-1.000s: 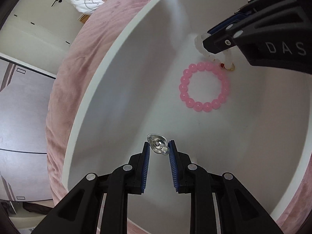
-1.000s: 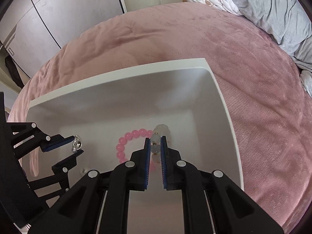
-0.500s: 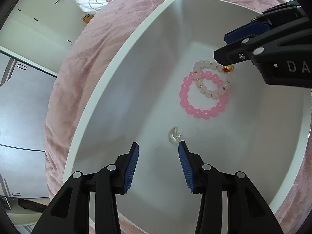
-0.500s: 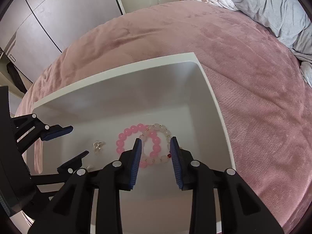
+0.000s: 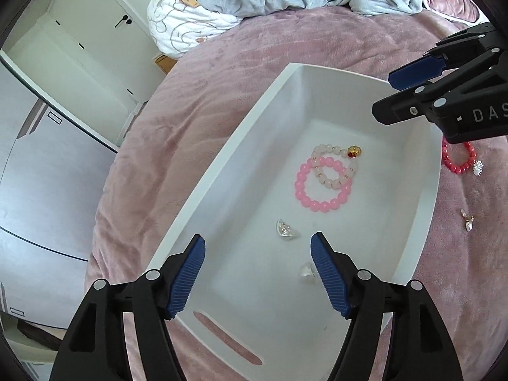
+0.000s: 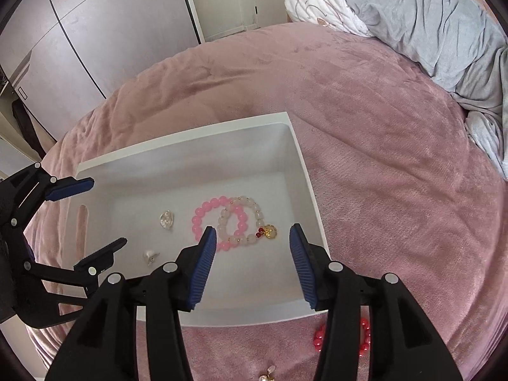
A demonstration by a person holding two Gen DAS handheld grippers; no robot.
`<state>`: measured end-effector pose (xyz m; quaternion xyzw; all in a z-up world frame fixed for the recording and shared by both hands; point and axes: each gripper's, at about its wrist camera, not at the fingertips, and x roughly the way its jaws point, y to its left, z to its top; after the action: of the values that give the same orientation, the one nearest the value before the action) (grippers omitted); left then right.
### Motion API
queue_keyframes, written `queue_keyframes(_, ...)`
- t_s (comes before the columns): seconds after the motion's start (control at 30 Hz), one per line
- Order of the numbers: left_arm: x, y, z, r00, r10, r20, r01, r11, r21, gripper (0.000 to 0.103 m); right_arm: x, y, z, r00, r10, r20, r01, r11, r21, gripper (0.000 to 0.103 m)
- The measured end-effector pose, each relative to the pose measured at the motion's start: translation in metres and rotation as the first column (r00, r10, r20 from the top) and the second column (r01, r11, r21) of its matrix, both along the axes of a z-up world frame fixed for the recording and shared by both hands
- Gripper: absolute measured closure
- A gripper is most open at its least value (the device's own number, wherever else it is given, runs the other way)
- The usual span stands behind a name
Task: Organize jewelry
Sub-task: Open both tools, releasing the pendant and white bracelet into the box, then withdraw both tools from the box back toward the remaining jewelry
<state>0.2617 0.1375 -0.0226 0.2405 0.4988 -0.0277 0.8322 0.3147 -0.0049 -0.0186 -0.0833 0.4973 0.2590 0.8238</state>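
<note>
Both tools now hanging empty above the tray

Left tool (image 5: 257,254) and right tool (image 6: 252,246), jaws spread wide, are backing off the white tray (image 5: 222,165); the pale bracelet (image 6: 241,222) released since is overlapping the pink bracelet (image 6: 206,219).

Bright, even daylight in both views, soft and diffuse, with only faint shadows under the beads inside the white tray (image 5: 425,209) and a mild sheen on its floor. Strong fisheye bending at the margins, curving the wardrobe doors (image 6: 104,31) and the bed (image 6: 381,165) edge, plus a dark vignette ring in every corner. Sharp at centre, slightly soft toward the rim and on the nearest black gripper arms; no motion blur, no blown-out glare.
</note>
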Motion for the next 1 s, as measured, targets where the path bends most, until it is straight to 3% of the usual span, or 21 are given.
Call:
queue_keyframes(0.33, -0.044, -0.01, 0.04, 0.995, -0.026, 0.097, 0.031, 0.998, -0.052, 0.024, -0.054, -0.032, 0.047, 0.995, 0.027, 0.099, -0.028, 1.0, 0.011, 0.044)
queue_keyframes(0.6, -0.091, -0.051, 0.042, 0.986, -0.096, 0.133, 0.103, 0.993, -0.049, 0.015, -0.096, -0.081, 0.064, 0.99, -0.012, 0.143, 0.002, 0.998, 0.07, 0.038)
queue_keyframes(0.73, -0.114, -0.077, 0.046, 0.969, -0.147, 0.198, 0.161, 0.985, -0.056, 0.011, -0.112, -0.108, 0.067, 0.982, -0.041, 0.182, 0.028, 0.997, 0.076, 0.028)
queue_keyframes(0.83, -0.123, -0.092, 0.05, 0.958, -0.153, 0.243, 0.178, 0.98, -0.087, 0.011, -0.12, -0.129, 0.065, 0.98, -0.068, 0.189, 0.052, 0.995, 0.088, 0.027)
queue_keyframes(1.0, -0.128, -0.103, 0.053, 0.949, -0.078, 0.305, 0.142, 0.971, -0.194, 0.01, -0.135, -0.161, 0.058, 0.959, -0.134, 0.251, 0.114, 0.989, 0.093, 0.024)
